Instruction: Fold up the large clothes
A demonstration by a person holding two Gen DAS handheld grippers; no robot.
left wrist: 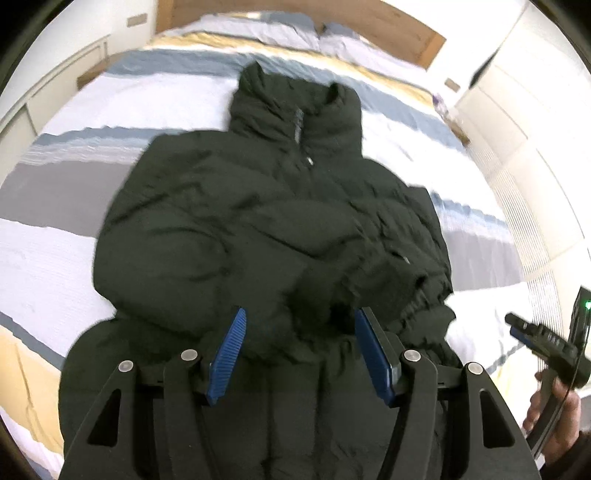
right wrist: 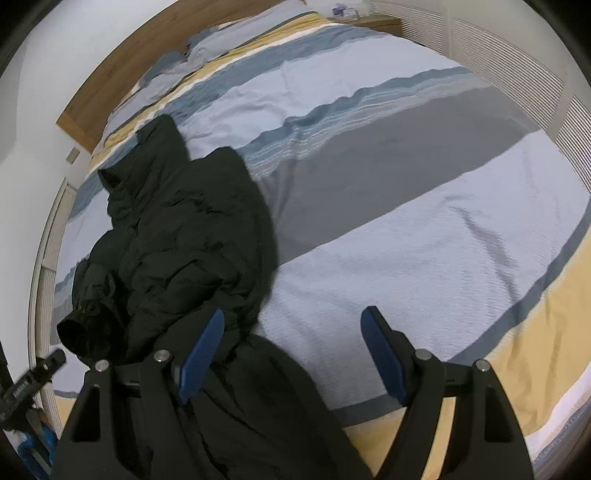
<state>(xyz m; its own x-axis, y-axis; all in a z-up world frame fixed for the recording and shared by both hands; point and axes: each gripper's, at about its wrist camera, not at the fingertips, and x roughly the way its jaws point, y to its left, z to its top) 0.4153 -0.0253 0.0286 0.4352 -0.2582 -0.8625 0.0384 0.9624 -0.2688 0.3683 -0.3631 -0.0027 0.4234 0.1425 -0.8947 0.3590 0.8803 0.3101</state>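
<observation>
A large black puffer jacket (left wrist: 258, 221) lies on the striped bed, collar toward the headboard, sleeves folded in over its front. My left gripper (left wrist: 299, 317) is open, hovering over the jacket's lower part, holding nothing. The right gripper shows in the left wrist view at the right edge (left wrist: 532, 336), beside the jacket's right side. In the right wrist view the jacket (right wrist: 184, 236) lies at left; my right gripper (right wrist: 293, 321) is open and empty, its left finger over the jacket's hem and its right finger over the bedspread.
The bed (right wrist: 406, 206) has a blue, grey, white and yellow striped cover. Pillows (left wrist: 332, 37) and a wooden headboard (left wrist: 369, 18) are at the far end. White slatted cabinets (left wrist: 517, 155) stand along the right side. A nightstand (right wrist: 373, 20) sits by the headboard.
</observation>
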